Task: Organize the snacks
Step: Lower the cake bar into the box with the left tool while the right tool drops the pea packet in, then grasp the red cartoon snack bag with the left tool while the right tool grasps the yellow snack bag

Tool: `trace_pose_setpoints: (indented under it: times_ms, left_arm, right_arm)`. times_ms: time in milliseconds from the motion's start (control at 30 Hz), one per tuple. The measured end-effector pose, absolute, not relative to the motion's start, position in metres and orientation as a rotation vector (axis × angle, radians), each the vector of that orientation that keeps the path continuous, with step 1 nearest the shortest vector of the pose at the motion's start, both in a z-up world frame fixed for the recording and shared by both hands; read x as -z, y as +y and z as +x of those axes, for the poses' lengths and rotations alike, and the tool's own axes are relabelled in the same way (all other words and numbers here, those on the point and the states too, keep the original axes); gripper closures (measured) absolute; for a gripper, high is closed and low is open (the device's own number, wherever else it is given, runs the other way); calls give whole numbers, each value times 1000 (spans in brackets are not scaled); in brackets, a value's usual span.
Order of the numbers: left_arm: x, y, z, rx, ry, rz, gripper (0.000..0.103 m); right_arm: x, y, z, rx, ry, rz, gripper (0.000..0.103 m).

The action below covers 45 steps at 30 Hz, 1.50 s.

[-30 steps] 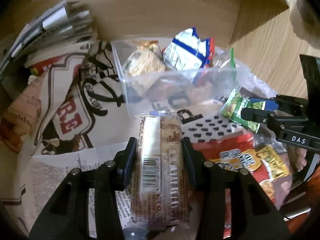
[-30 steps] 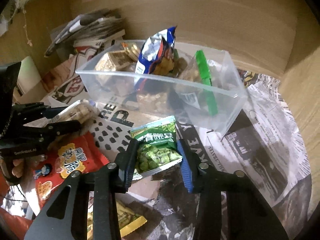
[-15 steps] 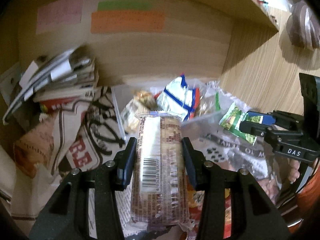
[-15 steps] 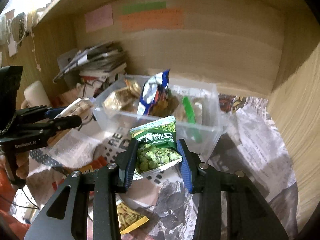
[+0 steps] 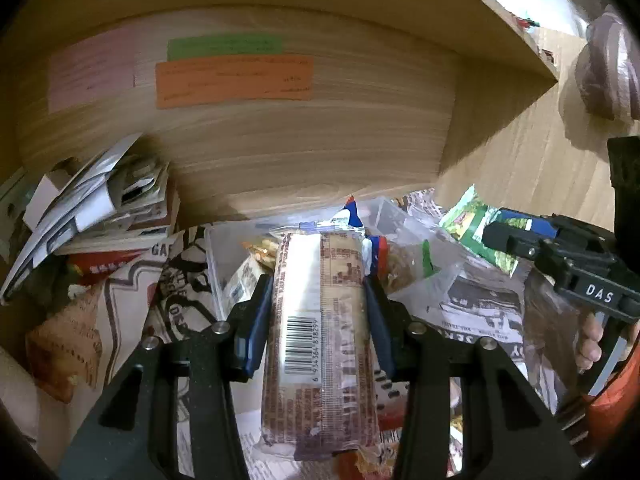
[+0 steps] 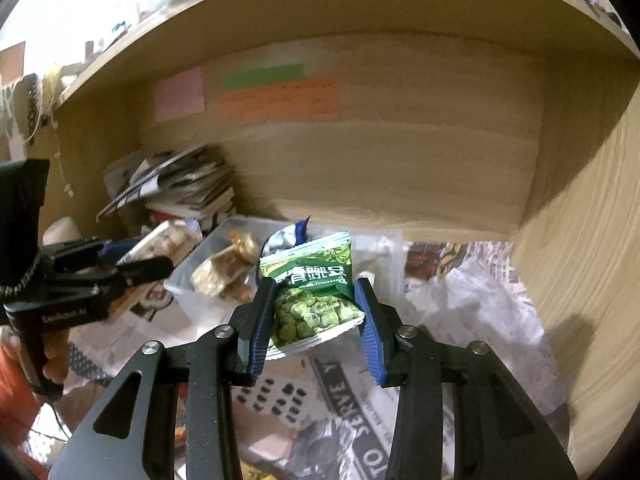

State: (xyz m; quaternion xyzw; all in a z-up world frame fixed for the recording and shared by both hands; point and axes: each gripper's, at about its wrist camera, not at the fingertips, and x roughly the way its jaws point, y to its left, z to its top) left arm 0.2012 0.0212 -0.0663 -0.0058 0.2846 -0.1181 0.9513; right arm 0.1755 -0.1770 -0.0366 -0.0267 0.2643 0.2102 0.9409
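My left gripper [image 5: 318, 300] is shut on a long brown biscuit pack [image 5: 320, 344] with a white barcode label, held up in front of the clear plastic bin [image 5: 214, 256]. A green pea packet [image 6: 314, 296] sits pinched between the blue pads of my right gripper [image 6: 316, 304], raised above the newspaper. The clear bin [image 6: 188, 292] holds several wrapped snacks and a blue-white bag [image 6: 286, 236]. In the left wrist view the right gripper [image 5: 500, 240] shows at the right with its green packet [image 5: 468, 220]. The left gripper [image 6: 168, 258] with its biscuit pack [image 6: 164, 240] shows at the left of the right wrist view.
Everything lies inside a wooden cubby lined with newspaper [image 6: 460, 300]. A stack of magazines and papers [image 5: 100, 208] leans at the back left. Coloured notes [image 5: 234, 84] are stuck to the back wall. A wooden side wall [image 6: 580, 280] stands close on the right. A hand [image 6: 52, 360] grips the left handle.
Both grippers have risen with their packs still held, and the views have tilted up. The bin has slid lower in view, and the cubby's back wall and top shelf now show.
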Motion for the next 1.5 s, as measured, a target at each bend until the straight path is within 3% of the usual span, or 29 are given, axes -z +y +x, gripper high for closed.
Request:
trace_pose_setpoints:
  times_ms: [1100, 1267, 1500]
  left_arm:
    - [93, 13, 307, 184, 660, -73, 58]
    - [84, 13, 297, 212, 650, -76, 58]
    - [73, 8, 271, 243, 646, -68, 53]
  right_arm:
    - [69, -156, 274, -357, 664, -54, 65]
    - [66, -157, 268, -358, 657, -52, 52]
    - [52, -161, 248, -358, 624, -71, 48]
